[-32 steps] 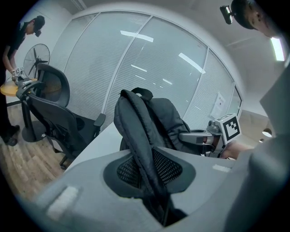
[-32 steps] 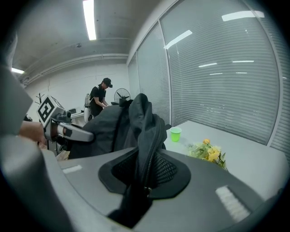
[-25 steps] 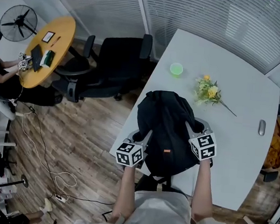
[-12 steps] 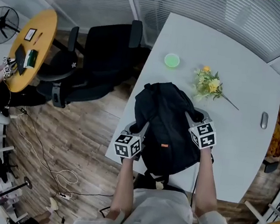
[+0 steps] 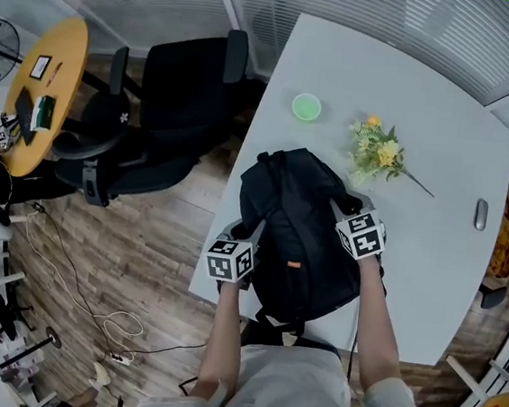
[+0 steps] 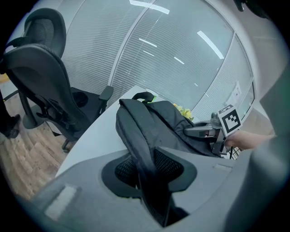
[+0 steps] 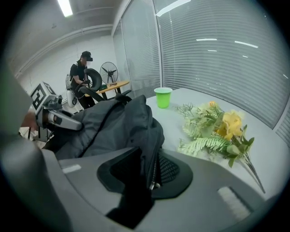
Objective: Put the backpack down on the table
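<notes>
Backpack is laid on the tabletop, down at the near left corner. Its left side is kept just inside the left edge, and the bottom straps are hung over the near edge.

The left gripper is parked right at that left edge, with its marker cube out over the floor. A shoulder strap is threaded between its fingers, which have just been opening. A bit of pad can be seen on either side of the strap, so it's not really clamped.

Same deal on the right gripper: the fingers have just been opening, and a zippered fold of the bag is sat loosely between them.

Room-wise, the right half of the tabletop is bare apart from a small grey thing near the right edge. Flowers are laid just beyond the bag's top right, and a green cup is set further back. Office chairs are pushed in close along the left edge.
</notes>
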A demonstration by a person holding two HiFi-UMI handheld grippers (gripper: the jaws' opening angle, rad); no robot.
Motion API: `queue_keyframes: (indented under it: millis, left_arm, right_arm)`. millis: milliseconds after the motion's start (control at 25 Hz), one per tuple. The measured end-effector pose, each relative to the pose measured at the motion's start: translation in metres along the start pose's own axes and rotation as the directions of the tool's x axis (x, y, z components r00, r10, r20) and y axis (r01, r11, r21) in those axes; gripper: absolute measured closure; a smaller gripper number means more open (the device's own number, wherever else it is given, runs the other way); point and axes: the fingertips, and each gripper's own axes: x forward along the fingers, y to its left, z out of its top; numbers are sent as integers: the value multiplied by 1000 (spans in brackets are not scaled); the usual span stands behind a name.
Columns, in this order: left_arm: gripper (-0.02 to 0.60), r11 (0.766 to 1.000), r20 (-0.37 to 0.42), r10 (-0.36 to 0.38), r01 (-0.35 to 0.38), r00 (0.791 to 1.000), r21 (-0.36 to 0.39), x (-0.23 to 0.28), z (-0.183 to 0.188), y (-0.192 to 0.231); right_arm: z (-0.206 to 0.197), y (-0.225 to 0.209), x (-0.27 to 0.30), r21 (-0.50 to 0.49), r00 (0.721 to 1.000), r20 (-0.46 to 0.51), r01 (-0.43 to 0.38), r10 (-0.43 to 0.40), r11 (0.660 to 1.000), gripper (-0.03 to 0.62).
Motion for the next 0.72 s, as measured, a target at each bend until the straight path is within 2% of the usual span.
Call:
queue_keyframes:
  millis: [120, 400, 720]
  left_arm:
    - [471, 1000, -16, 30, -30, 999, 2, 6, -7, 6]
    - [445, 993, -41, 110, -108, 993, 55, 15, -13, 18]
    - [424, 991, -30, 124, -122, 992, 57, 17, -15, 20]
  right_arm:
    - [-7, -4, 6, 9, 1000, -24, 5, -4, 1000, 491]
    - [-6, -9, 12, -9, 999, 5, 34, -34, 999, 471]
    - [-8, -14, 11, 5, 997, 1, 73, -73, 997, 447]
